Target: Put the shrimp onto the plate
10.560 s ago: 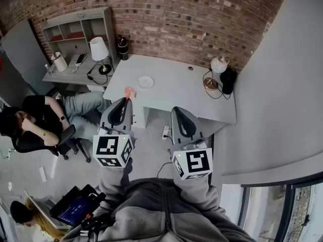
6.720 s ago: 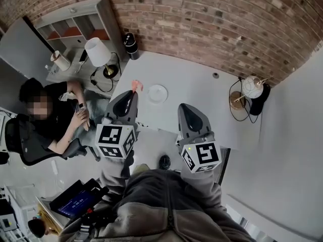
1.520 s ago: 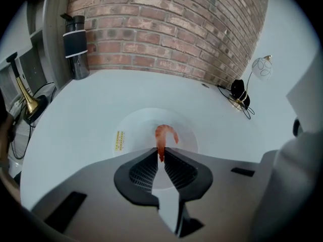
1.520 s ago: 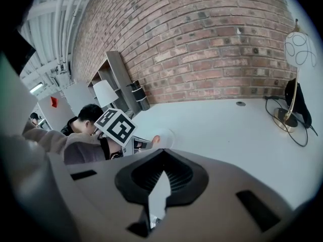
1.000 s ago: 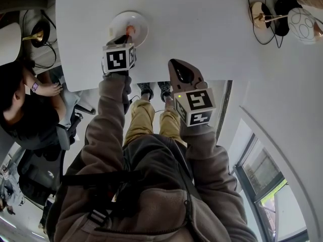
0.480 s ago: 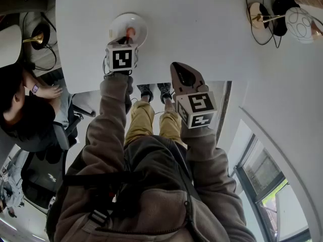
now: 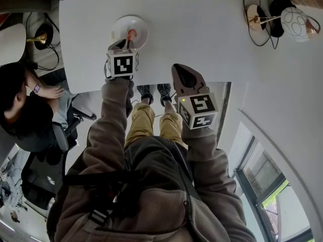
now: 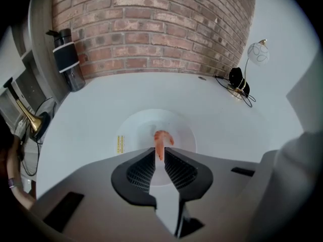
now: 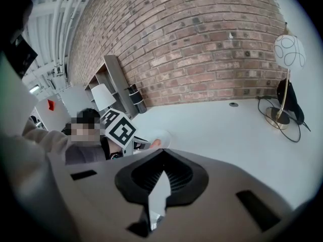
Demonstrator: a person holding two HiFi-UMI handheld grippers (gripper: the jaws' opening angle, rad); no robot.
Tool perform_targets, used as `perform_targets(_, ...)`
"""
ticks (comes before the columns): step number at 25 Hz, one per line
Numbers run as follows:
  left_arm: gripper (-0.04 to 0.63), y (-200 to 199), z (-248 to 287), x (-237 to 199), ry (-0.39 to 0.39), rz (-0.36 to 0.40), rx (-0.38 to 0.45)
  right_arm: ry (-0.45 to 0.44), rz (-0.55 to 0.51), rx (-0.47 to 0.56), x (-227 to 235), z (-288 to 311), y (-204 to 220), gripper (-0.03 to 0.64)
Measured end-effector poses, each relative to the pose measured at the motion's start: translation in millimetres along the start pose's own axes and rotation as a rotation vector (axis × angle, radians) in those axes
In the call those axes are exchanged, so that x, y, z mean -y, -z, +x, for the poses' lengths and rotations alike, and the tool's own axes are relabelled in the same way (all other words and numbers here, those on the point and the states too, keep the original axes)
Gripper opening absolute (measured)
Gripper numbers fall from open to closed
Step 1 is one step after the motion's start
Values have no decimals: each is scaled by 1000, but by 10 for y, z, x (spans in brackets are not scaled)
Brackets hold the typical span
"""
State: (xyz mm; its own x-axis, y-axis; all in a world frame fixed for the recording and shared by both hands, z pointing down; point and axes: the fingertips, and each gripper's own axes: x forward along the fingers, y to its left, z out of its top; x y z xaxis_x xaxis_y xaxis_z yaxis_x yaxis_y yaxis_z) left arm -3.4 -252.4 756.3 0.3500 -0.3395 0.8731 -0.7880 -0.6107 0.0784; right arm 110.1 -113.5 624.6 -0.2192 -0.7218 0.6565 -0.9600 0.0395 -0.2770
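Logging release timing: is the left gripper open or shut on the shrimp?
Shut: fingers of the left gripper pinch the shrimp by its tail over the plate.

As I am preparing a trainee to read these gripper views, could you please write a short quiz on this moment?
1. True or false: the left tongs are closed on the orange shrimp, holding it over the round white plate.
2. What is between the right tongs? A) the shrimp B) a lamp C) nothing
3. Fill in: the wall behind the white table is made of ____.

Key: 1 true; 2 C; 3 brick.
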Motion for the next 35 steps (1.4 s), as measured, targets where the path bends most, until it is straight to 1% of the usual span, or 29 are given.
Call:
perform_targets(3,38,-52,-259,33,-3,13,61,-5,-5,19,-49,-60,-100,2)
perform_targets(6,38,-245,-639,43,-9,-24,178,-19,-27,62,-121,-131,-326,2)
perform_targets(8,38,-399,-957,45,-21,-38,257,-38,-50,103,-208,-198,-529,2)
perform_targets(11,38,-567,-1454,70,-34,-60,346,-68,-85,165,-391,-367,-846,2)
perform_targets(15,37,-833,-2080,1,-79,-86,466,-122,-151,271,-672,-552,-1346,2)
perform_targets(20,37,-1007,-2793,29,-122,-87,611,-178,-204,369,-1005,-878,-1723,2)
perform_targets(22,37,-1040,-3047,30,-138,-90,653,-196,-222,400,-1119,-992,-1830,2)
perform_targets(26,37,-1049,-3473,47,-170,-81,709,-223,-241,447,-1296,-1197,-1970,2)
perform_targets(33,35,-1234,-4130,108,-202,-59,849,-272,-297,545,-1583,-1515,-2299,2)
perform_targets(34,10,-1260,-4194,120,-205,-53,866,-275,-304,557,-1609,-1559,-2335,2)
perform_targets(35,5,-1289,-4255,132,-209,-47,880,-277,-310,568,-1627,-1600,-2371,2)
